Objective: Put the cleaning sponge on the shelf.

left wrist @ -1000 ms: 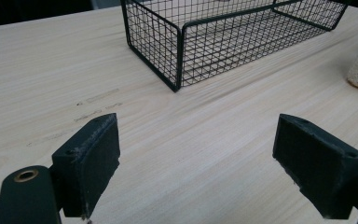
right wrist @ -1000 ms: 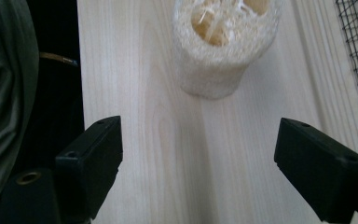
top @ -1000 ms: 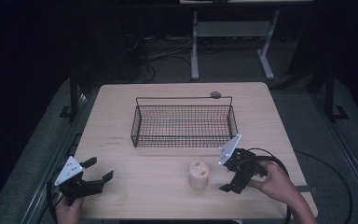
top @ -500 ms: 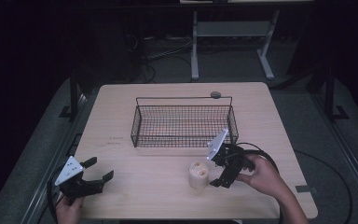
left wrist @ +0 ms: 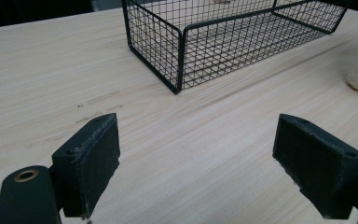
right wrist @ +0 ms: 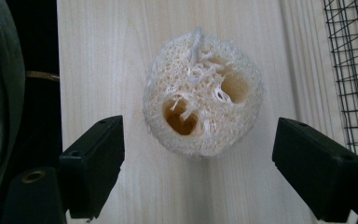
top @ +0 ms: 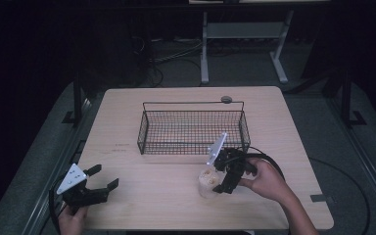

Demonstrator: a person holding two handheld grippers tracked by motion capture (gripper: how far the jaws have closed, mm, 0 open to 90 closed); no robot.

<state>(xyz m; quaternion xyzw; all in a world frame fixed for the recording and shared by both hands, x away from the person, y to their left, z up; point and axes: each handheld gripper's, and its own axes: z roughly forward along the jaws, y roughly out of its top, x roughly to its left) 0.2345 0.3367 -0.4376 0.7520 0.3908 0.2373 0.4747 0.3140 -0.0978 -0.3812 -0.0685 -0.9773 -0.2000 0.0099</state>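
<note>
Loofah section stands on end on the wooden table, its long axis vertical; the cut face with two hollow channels and a small string loop points up. It sits just in front of the wire basket, near the basket's right front corner. Right gripper, held in the person's right hand, hovers directly above the loofah with jaws spread wide, released, one either side, not touching it. Left gripper rests well to the left of the basket's front, jaws also spread apart, holding nothing. Beyond the basket's far rim lies a small round disc.
</note>
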